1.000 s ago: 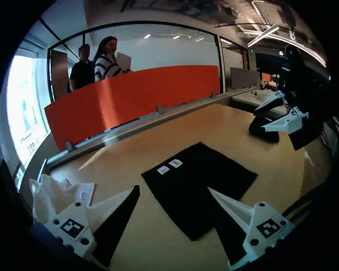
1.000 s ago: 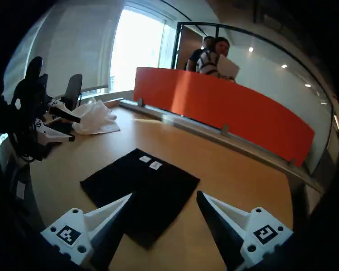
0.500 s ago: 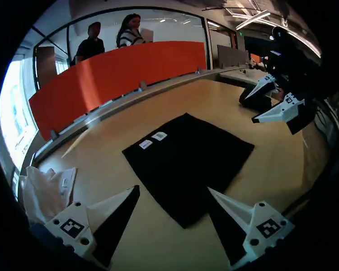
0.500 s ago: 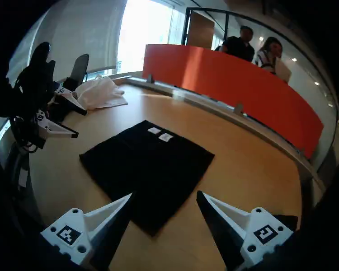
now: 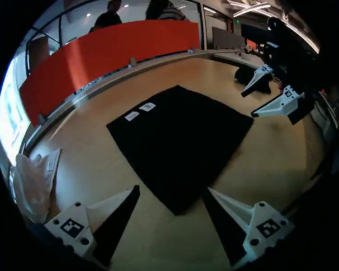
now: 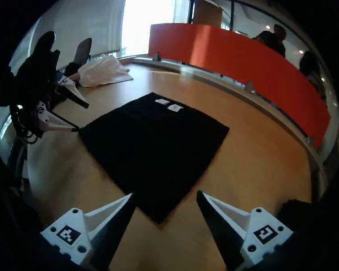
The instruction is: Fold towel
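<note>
Fingers [image 5: 106, 210] of left gripper [image 5: 171, 189] and right gripper [image 6: 165, 194] are spread wide, empty. Black towel [image 5: 178, 131] is laid flat on the bench [image 5: 269, 158], a corner near each pair. Risk judged: corner missed, cloth bunched, if closed too high.

- A broad table [image 5: 269, 153] with a smooth, light wooden top is seen; much of the wood is bare.
- A black towel [image 5: 181, 135] is spread flat near the middle of the table. It is laid out as a rough square with one corner turned towards the near edge.
- Two small white tags [image 5: 139, 111] are seen side by side on the towel, close to its far edge.
- A crumpled white cloth [image 5: 31, 185] is heaped on the wood near one end of the table, well apart from the towel.
- The far edge of the table is lined by a grey rail [image 5: 138, 67], on which an orange panel [image 5: 101, 49] is stood upright.
</note>
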Demonstrator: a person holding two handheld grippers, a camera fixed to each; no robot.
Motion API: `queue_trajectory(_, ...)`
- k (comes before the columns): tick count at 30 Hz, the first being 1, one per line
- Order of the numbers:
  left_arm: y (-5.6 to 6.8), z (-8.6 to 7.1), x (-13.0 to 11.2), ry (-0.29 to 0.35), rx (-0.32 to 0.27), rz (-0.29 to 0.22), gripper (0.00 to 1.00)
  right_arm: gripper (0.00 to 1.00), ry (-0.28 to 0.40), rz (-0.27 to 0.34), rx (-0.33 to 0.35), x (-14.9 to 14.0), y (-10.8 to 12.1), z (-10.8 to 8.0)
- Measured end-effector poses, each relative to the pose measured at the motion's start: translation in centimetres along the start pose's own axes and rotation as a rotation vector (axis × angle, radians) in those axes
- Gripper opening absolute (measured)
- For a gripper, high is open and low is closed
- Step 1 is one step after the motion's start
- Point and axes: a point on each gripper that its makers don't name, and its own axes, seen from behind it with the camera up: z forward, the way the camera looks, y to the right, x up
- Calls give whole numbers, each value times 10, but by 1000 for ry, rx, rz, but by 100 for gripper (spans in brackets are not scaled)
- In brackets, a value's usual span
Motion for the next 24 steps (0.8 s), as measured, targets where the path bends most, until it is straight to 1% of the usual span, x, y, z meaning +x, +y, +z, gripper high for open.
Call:
queue_trajectory(8,9,12,-17,-57,-32,-12,100,99,-58,14,27,-24,-2,10)
queue_trajectory(12,14,15,-22,-76,-47,-17,100,97,-70,14,37,-29,-3,11)
queue_trajectory(19,18,17,-26,-100,-62,-35,100,91,-81,9,42,-33,-3,11)
queue_trajectory(24,18,17,-28,-113,-69,-58,96,84,-92,4,47,-35,-2,12)
